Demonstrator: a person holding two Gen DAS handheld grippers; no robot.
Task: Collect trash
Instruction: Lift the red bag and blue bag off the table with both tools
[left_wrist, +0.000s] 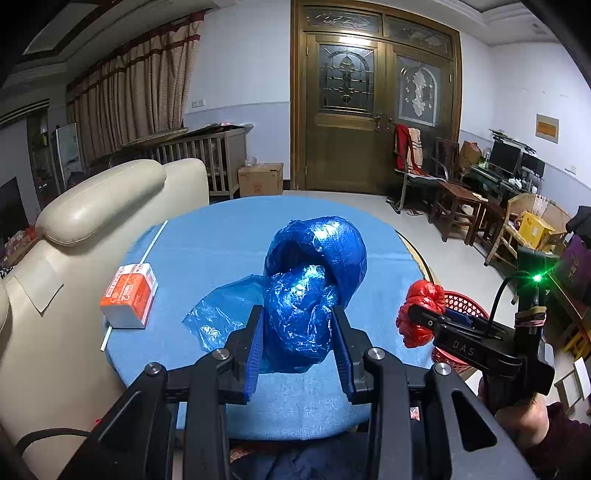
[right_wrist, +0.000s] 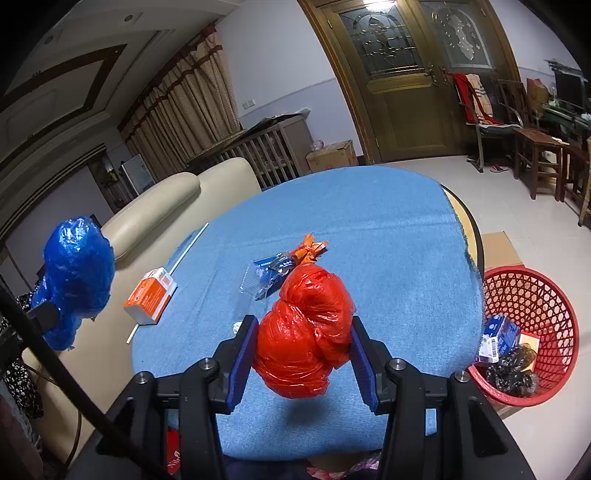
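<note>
Over the table (right_wrist: 369, 221) both claws are clamped on bags: left gripper (left_wrist: 299, 332) on blue bag (left_wrist: 306, 295), right gripper (right_wrist: 303, 350) on red bag (right_wrist: 306, 325). Slick plastic could slip out before reaching the basket (right_wrist: 554, 306).

- Your right gripper (right_wrist: 301, 354) pinches a red bag (right_wrist: 304, 332), held above the blue tablecloth (right_wrist: 388, 258).
- At far left, your left gripper (right_wrist: 48, 317) holds a blue bag (right_wrist: 75, 269).
- On the cloth lie an orange carton (right_wrist: 149, 297), a white straw (right_wrist: 188, 247), a clear wrapper (right_wrist: 269, 275) and an orange scrap (right_wrist: 308, 249).
- A red basket (right_wrist: 546, 295) at right, off the table, holds trash.
</note>
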